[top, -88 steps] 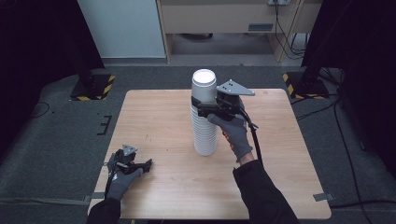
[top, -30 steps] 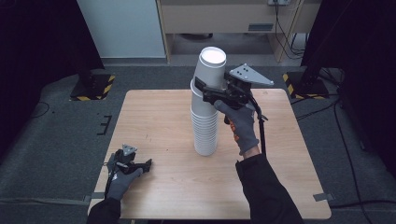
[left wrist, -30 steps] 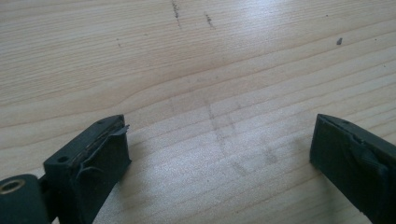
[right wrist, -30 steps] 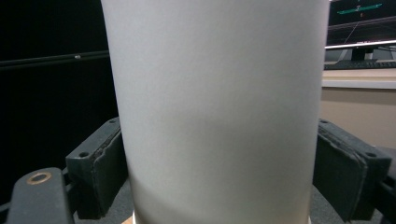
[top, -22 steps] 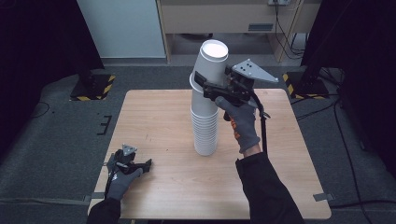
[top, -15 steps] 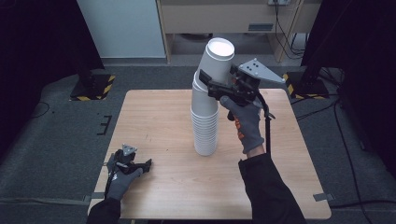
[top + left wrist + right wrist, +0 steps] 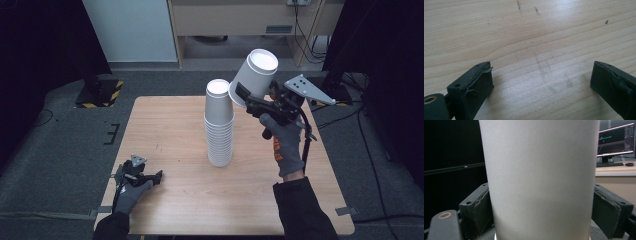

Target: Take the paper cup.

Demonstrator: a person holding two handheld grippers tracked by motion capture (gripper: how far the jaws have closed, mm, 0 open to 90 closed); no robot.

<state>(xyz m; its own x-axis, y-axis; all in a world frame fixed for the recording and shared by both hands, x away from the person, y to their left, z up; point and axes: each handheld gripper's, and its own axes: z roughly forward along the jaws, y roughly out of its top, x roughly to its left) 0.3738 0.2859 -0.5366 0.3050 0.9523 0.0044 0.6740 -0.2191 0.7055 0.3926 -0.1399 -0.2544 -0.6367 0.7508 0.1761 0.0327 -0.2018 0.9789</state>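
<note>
A tall stack of white paper cups [image 7: 219, 125] stands upside down near the middle of the wooden table [image 7: 165, 125]. My right gripper [image 7: 245, 98] is shut on a single white cup [image 7: 255, 76], held tilted in the air just right of the stack's top and free of it. In the right gripper view that cup [image 7: 540, 177] sits between both jaws. My left gripper [image 7: 150, 177] rests low at the table's front left, open, and in the left gripper view its jaws stand wide apart over bare wood [image 7: 536, 50] with nothing between them.
Beyond the table's far edge stand a pale cabinet [image 7: 135, 30] and a wooden shelf unit [image 7: 240, 20] on grey floor. Cables [image 7: 305, 25] lie at the back right. A monitor [image 7: 615, 140] on a desk appears in the right gripper view.
My right gripper has lifted the top cup off the stack and carried it up and to the right, tilting it. The left gripper has stayed still.
</note>
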